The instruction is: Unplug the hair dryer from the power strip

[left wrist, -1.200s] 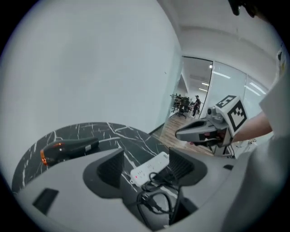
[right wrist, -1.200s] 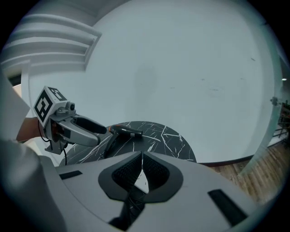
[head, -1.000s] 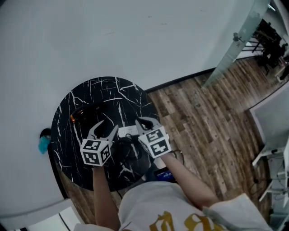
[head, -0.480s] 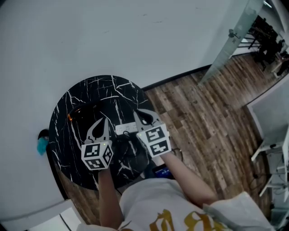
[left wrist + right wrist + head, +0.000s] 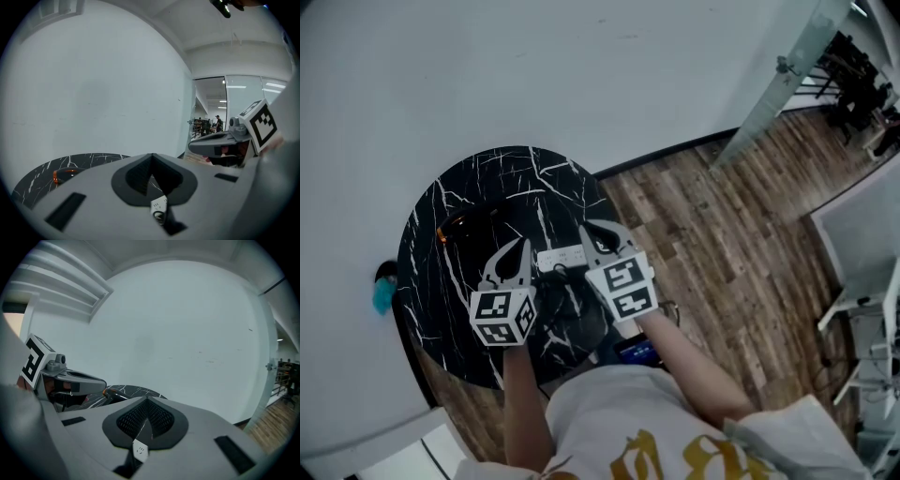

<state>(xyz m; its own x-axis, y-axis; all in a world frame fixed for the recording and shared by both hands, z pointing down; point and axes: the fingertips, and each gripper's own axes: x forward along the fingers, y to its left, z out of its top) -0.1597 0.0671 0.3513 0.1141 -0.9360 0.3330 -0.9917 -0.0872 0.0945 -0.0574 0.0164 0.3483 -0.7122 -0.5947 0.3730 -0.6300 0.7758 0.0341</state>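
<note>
Found the dryer [image 5: 469,227] lying at 10 o'clock on the table [image 5: 431,309], black with an orange band, well apart from both grippers. Read the left gripper [image 5: 521,246], near the table's middle, as fully closed, tip to tip, with nothing seen pinched. Glimpsed only a white bit of the strip [image 5: 561,257] below its jaws. Placed the strip at 3 o'clock, between the two grippers, with the cable [image 5: 567,314] tangled at 5 o'clock. Read the right gripper [image 5: 587,231], at 2 o'clock, as closed likewise, with a socket face beneath it and nothing gripped in sight. Could not make out whether the plug sat in the strip: too small. Judged the scene fit either for a plug yet to be pulled or for one already out. Either way, called for keeping the strip steady against the cable's drag.
</note>
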